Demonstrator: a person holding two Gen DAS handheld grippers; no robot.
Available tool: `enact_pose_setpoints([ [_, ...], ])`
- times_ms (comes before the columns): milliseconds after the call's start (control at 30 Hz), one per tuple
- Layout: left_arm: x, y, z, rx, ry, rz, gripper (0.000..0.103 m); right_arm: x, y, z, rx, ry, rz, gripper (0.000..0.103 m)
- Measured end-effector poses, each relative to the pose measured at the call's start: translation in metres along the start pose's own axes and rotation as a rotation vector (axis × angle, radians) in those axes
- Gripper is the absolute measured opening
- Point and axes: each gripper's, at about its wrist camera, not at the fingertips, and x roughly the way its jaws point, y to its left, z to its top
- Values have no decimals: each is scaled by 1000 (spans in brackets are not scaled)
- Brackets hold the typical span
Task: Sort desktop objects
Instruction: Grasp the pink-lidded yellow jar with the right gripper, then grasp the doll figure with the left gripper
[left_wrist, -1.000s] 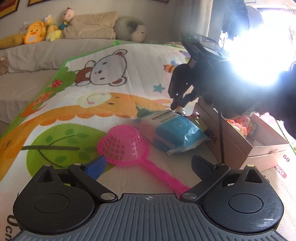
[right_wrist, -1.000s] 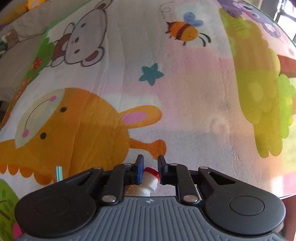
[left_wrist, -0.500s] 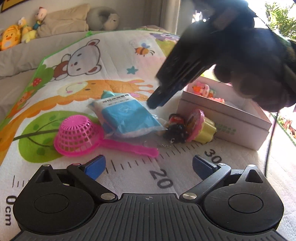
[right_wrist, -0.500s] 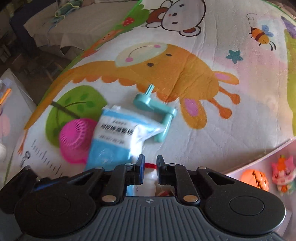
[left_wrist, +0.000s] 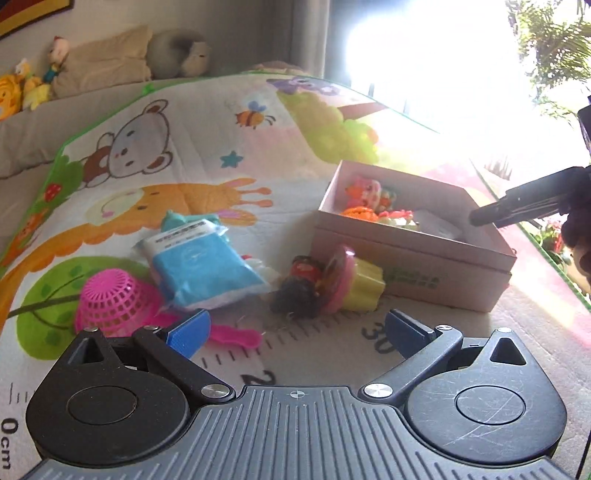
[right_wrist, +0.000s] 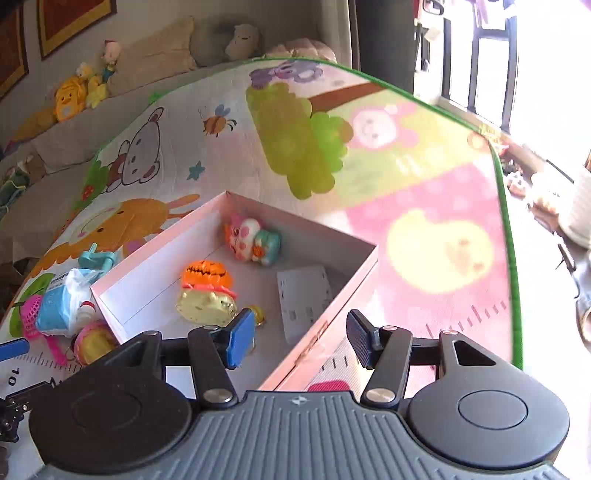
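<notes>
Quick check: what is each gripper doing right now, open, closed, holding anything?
Left gripper: open, holding nothing.
Right gripper: open, holding nothing, above the box.

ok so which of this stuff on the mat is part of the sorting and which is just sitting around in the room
Part of the sorting:
- pink box
- toys already in it: pumpkin toy, cat figure
- still on the mat: blue packet, pink strainer, cupcake toy, dark doll

Just lying about:
- plush toys on the couch
- pillow
- play mat itself

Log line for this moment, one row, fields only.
left tool: open, empty | right tool: open, empty, over box | on mat: strainer, blue packet, cupcake toy
</notes>
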Motion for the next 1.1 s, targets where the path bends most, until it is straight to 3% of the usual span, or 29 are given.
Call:
enact_pose_setpoints([
  [67, 1, -5, 1, 12, 5, 13, 103, 3, 11, -6, -8, 5, 34, 67],
  [133, 2, -4, 1, 16, 10, 43, 103, 3, 33, -12, -54, -31, 11, 69],
  [300, 4, 7, 0, 8, 38, 103, 103, 20, 75, -7, -56, 13, 270, 69],
  [600, -9, 16, -15, 82, 71, 145, 103, 22, 162, -38, -429, -26, 375, 69],
  [833, -15, 2, -30, 172, 107, 69, 103, 48, 180, -45, -438, 124, 484, 68],
  [900, -14, 0, -30, 176, 105, 79, 103, 53, 180, -51, -453, 148, 466, 52],
  [1000, -15, 2, -25, 140, 90, 93, 103, 43, 161, -52, -412, 127, 452, 50],
  [1100, -10, 5, -13, 70, 54, 113, 103, 26, 127, -55, -357, 47, 411, 50],
])
